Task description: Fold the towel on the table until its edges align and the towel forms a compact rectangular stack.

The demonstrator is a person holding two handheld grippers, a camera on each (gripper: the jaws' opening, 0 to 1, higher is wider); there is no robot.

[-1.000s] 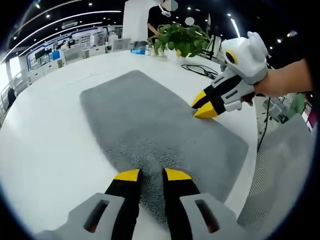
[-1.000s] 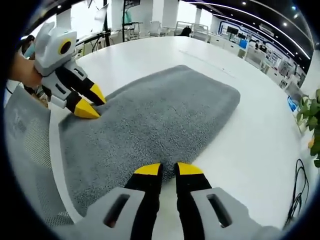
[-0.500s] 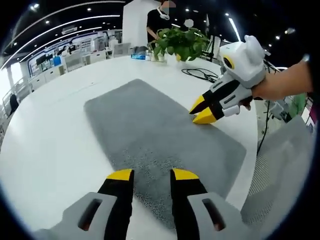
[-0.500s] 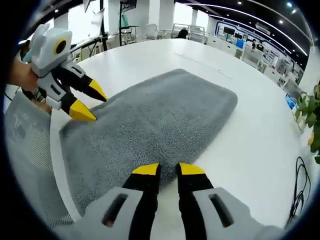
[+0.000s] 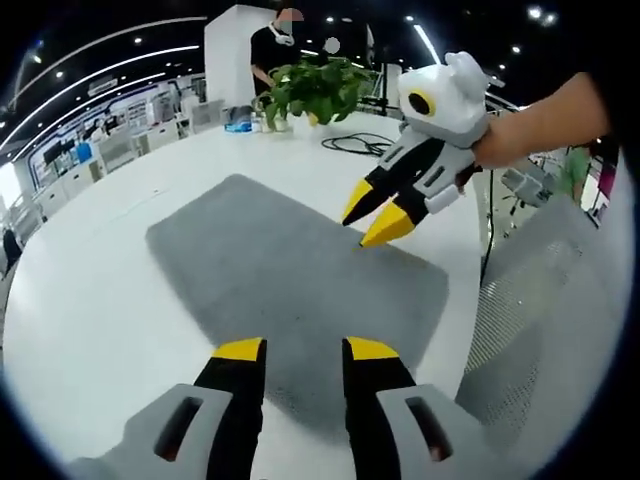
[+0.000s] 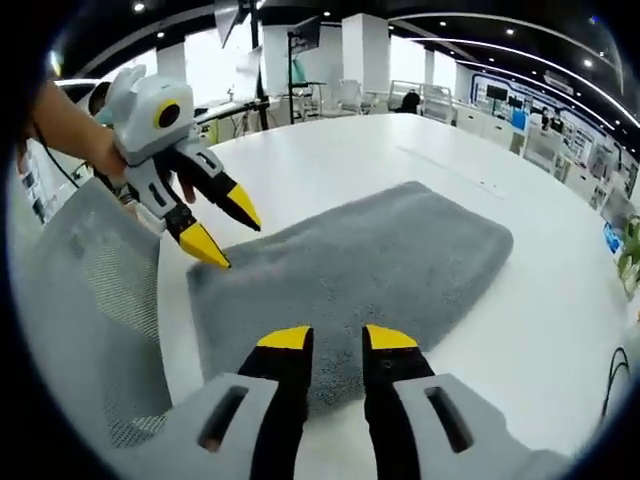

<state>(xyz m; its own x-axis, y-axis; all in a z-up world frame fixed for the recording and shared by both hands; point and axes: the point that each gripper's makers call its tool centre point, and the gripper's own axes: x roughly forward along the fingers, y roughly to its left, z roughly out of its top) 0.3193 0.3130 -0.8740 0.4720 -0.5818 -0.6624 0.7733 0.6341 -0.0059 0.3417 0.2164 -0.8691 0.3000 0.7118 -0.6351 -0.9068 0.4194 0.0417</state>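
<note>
The left gripper (image 5: pixel 304 349) hangs just above the near short end of the grey towel (image 5: pixel 290 280), its two yellow-tipped jaws spread apart with bare towel showing in the gap and nothing held between them. Ahead of it the towel lies flat and unfolded on the white table (image 5: pixel 90 300), running away from the jaws toward the far side. To the right of the jaws and further along the towel's long edge, the right gripper (image 5: pixel 376 217) comes in from the right, held by a person's hand (image 5: pixel 500 140); its jaws are parted and its lower tip sits at or just above the towel's edge. Beyond that are a black cable (image 5: pixel 355 143) and a potted plant (image 5: pixel 315 88) on the table, with a person in dark clothes standing behind the plant. A grey mesh chair back (image 5: pixel 530 330) rises at the right.

In the right gripper view the right gripper (image 6: pixel 336 338) is likewise open and empty, over the towel (image 6: pixel 370 270) near its long edge. The left gripper (image 6: pixel 222 228) enters from the left, jaws apart, lower tip close over the towel's corner, by the chair back (image 6: pixel 90 310)
</note>
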